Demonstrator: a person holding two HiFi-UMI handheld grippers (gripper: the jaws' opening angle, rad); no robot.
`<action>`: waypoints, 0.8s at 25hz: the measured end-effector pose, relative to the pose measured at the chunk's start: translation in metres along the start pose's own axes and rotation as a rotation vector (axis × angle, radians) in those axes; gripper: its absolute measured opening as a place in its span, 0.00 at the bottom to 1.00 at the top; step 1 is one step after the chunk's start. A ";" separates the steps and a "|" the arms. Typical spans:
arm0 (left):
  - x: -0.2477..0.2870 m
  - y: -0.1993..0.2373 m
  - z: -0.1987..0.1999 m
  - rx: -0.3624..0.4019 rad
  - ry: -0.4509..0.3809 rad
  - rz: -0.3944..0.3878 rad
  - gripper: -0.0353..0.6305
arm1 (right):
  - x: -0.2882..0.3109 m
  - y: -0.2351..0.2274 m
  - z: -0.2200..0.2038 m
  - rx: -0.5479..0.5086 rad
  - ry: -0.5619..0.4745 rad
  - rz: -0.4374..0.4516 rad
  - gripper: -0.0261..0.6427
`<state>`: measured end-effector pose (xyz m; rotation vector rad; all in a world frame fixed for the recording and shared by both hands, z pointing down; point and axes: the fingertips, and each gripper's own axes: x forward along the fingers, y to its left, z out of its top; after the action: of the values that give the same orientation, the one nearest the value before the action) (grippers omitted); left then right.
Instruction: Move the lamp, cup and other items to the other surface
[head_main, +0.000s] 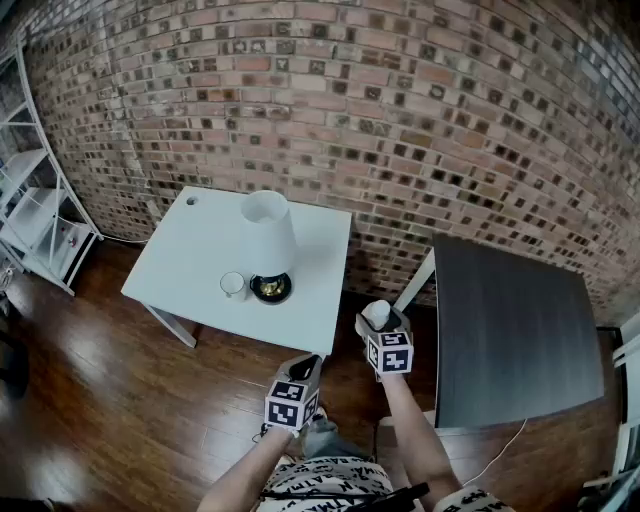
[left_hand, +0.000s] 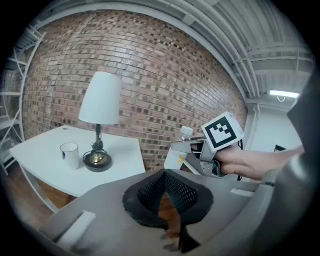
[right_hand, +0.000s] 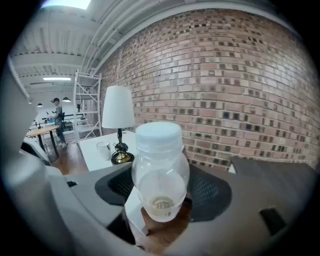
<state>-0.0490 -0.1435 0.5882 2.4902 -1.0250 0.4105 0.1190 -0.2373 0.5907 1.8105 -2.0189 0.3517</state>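
My right gripper (right_hand: 162, 186) is clamped on a clear plastic bottle (right_hand: 160, 172) with a white cap, which fills the middle of the right gripper view and hides the floor behind it. My left gripper (left_hand: 164, 176) is empty, its pad tips drawn together with only a sliver of wooden floor (head_main: 90, 400) showing between them. In the head view the lamp (head_main: 268, 238) and the cup (head_main: 233, 285) stand just beside each other on the white table (head_main: 175, 262) at centre left. The dark table (head_main: 510, 330) sits at the right across a gap of floor, and both tables stand against the brick wall (head_main: 400, 100). A white shelf (head_main: 30, 195) is cut off at the left edge. The shade hides the lamp's stem from above. I cannot read the blue mark on the cup or the embossing on the bottle's base.
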 end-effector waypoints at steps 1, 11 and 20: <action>0.003 0.012 0.001 -0.011 -0.001 0.023 0.06 | 0.017 0.005 0.005 -0.008 -0.004 0.020 0.53; 0.041 0.091 0.021 -0.096 -0.024 0.176 0.06 | 0.152 0.046 0.051 -0.053 -0.047 0.200 0.53; 0.058 0.130 0.018 -0.150 -0.004 0.241 0.06 | 0.206 0.060 0.038 -0.067 0.009 0.254 0.53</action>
<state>-0.1008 -0.2703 0.6313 2.2447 -1.3132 0.3839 0.0384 -0.4296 0.6556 1.5127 -2.2311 0.3593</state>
